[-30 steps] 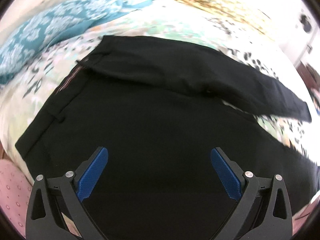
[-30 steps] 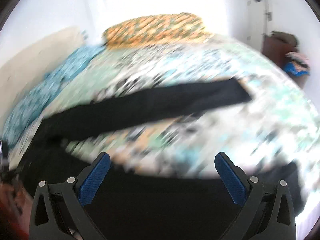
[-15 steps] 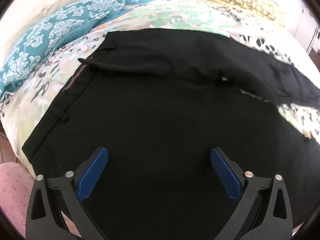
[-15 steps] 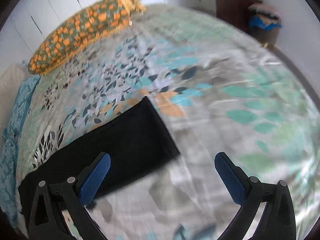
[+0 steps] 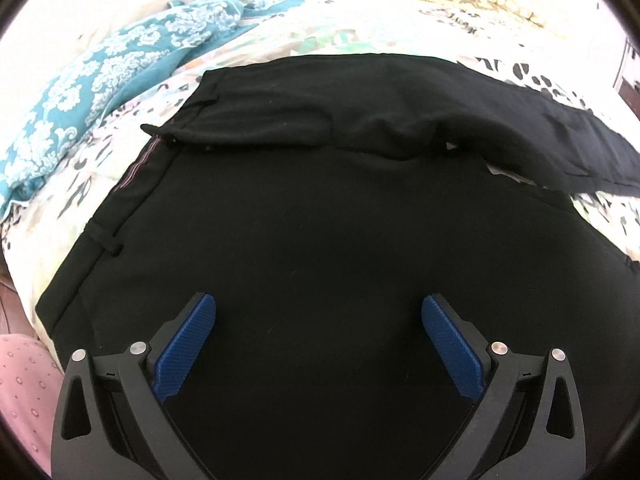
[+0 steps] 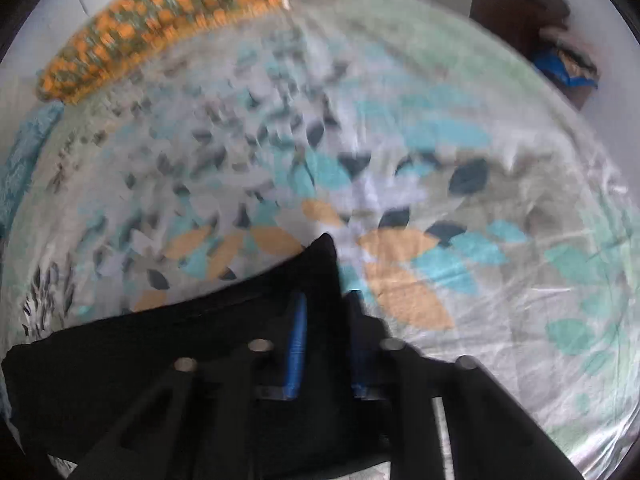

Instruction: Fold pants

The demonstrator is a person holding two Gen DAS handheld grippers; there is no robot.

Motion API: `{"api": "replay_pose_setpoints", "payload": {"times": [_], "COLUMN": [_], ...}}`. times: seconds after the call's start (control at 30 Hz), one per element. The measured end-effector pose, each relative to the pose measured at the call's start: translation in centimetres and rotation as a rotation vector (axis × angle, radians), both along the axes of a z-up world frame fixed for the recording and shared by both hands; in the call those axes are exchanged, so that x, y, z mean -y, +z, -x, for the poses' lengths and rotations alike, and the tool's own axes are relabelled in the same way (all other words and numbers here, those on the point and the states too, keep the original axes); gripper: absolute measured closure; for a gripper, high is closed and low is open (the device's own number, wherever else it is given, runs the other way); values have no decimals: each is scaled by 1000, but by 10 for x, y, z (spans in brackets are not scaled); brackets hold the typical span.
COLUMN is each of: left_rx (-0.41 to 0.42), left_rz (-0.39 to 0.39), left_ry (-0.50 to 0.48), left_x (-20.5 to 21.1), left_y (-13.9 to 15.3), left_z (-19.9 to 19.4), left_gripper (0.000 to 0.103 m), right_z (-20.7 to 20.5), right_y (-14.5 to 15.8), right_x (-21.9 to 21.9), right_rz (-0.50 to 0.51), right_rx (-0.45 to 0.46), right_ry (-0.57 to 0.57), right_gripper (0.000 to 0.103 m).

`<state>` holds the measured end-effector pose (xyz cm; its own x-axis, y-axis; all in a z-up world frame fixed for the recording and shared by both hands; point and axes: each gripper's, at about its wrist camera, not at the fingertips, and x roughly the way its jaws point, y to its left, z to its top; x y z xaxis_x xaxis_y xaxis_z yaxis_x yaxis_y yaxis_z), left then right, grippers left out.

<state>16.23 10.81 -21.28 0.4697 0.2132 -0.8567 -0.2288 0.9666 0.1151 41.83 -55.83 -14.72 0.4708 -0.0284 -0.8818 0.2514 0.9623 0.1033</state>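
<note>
Black pants (image 5: pixel 320 208) lie spread on the patterned bed, waistband at the left with a striped inner lining showing. One leg (image 5: pixel 560 148) runs off to the right. My left gripper (image 5: pixel 318 308) hovers open just above the seat of the pants, holding nothing. In the right wrist view the far end of a pant leg (image 6: pixel 224 340) lies on the bedsheet, and my right gripper (image 6: pixel 326 300) is shut on its hem corner, black cloth between the blue pads.
A teal patterned cloth (image 5: pixel 104 80) lies at the left of the bed. An orange-and-green patterned pillow (image 6: pixel 160 28) lies at the head. Dark furniture with clothes (image 6: pixel 540 32) stands beyond the bed's far right. Pink fabric (image 5: pixel 20 392) shows at lower left.
My right gripper swung to the pant leg's end, dropped onto it and closed on the hem. My left gripper stayed open over the pants, moving slightly closer.
</note>
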Motion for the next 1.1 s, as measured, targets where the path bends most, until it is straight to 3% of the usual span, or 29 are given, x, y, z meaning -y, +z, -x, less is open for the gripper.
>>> {"api": "replay_pose_setpoints", "payload": {"times": [0.17,0.3,0.4,0.53,0.6,0.67,0.7,0.73,0.8,0.87,1.1], "left_rx": [14,15,15,12,7,-4,-10,-17,-27,-22,23], "left_rz": [-2,2,2,1,11,22,28,37,53,80,189], "left_ry": [0,0,0,-1,-4,-11,-15,-21,-26,-23,19], "left_x": [0,-1,-1,-1,-2,-3,-3,-4,-5,-7,-23], "left_y": [-1,-1,-1,0,1,3,4,6,9,13,27], "left_z": [0,-1,-1,-1,1,3,4,6,9,12,16], "left_gripper": [0,0,0,0,0,0,0,0,0,0,1], "right_z": [105,228,303,373,385,396,400,405,404,390,368], "right_y": [73,109,109,83,88,103,112,121,131,132,82], "right_x": [-64,-105,-108,-92,-89,-88,-90,-95,-112,-144,-274], "right_rz": [25,13,10,134,228,239,223,207,191,181,-9], "right_rx": [200,245,196,27,14,78,125,187,258,268,229], "right_ry": [246,319,238,-8,-105,-169,-198,-222,-211,-144,82], "right_gripper": [98,99,99,98,92,62,31,17,17,17,17]}}
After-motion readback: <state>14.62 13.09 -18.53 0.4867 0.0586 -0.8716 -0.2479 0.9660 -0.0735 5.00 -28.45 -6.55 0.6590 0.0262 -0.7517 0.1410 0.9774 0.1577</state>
